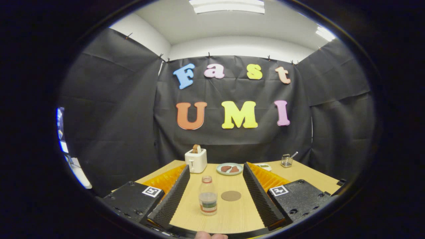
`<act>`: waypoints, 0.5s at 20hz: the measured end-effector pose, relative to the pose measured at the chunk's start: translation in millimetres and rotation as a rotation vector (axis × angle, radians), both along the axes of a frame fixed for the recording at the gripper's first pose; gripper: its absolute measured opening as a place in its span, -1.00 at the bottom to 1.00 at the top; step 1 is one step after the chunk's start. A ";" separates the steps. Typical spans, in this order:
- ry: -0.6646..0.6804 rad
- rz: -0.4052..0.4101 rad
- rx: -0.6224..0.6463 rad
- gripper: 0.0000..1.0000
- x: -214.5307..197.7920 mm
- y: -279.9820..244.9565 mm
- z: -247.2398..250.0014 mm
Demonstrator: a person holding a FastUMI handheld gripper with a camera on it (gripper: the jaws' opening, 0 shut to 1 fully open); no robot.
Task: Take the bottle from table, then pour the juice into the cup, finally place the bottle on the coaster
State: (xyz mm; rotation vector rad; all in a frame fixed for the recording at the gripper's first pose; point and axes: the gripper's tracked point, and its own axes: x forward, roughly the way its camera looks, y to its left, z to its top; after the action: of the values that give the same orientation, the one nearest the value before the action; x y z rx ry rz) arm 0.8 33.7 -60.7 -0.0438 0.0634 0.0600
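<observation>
Fingers [212, 196] spread wide with my bottle [208, 196] standing between them, left of the coaster [231, 195]; it looks light, slick plastic, so I'd grip mid-body.

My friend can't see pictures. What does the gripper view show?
The open gripper has a bottle standing between its fingers on a wooden table. A round coaster lies beside the bottle; beyond them are a toaster and a plate.
</observation>
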 end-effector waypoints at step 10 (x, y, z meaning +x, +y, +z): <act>0.165 0.035 -0.089 1.00 24.3 25.9 -121.7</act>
State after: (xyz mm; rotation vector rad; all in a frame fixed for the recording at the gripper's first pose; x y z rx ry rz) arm 25.2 59.6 -182.4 -0.1290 0.2306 0.0960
